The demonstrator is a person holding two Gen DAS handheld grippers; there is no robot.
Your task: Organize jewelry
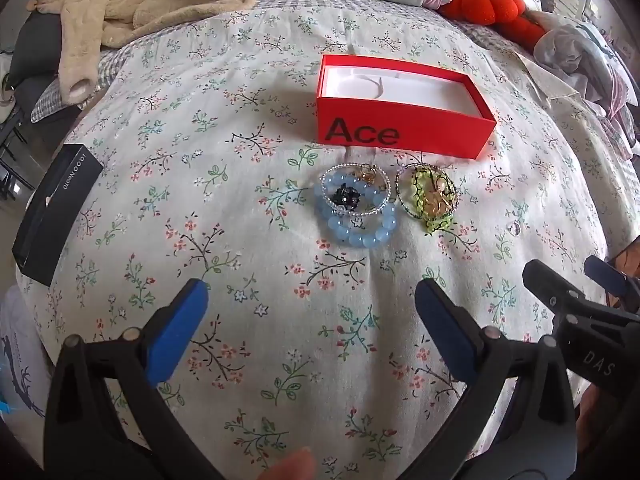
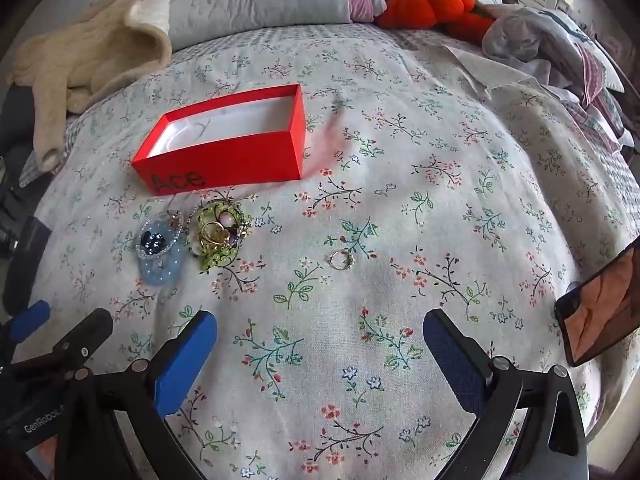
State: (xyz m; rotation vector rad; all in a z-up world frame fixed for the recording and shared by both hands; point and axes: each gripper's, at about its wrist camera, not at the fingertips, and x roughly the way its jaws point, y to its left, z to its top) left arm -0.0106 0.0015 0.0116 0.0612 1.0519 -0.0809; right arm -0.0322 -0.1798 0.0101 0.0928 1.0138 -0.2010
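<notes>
Your left tongs (image 1: 310, 312) hang released over the floral bedspread (image 2: 440, 200), holding nothing. Ahead of them lies the blue bead bracelet (image 1: 356, 220), just in front of the red box (image 1: 400, 128): light, rounded and probably slippery, so pinch across one strand of beads. Beside it the green bracelet (image 1: 430, 198) cradles gold rings, likely to spill. Your right tongs (image 2: 320, 340) are also released; the small ring (image 2: 340, 260) lies flat ahead and will sink into the soft cloth.
</notes>
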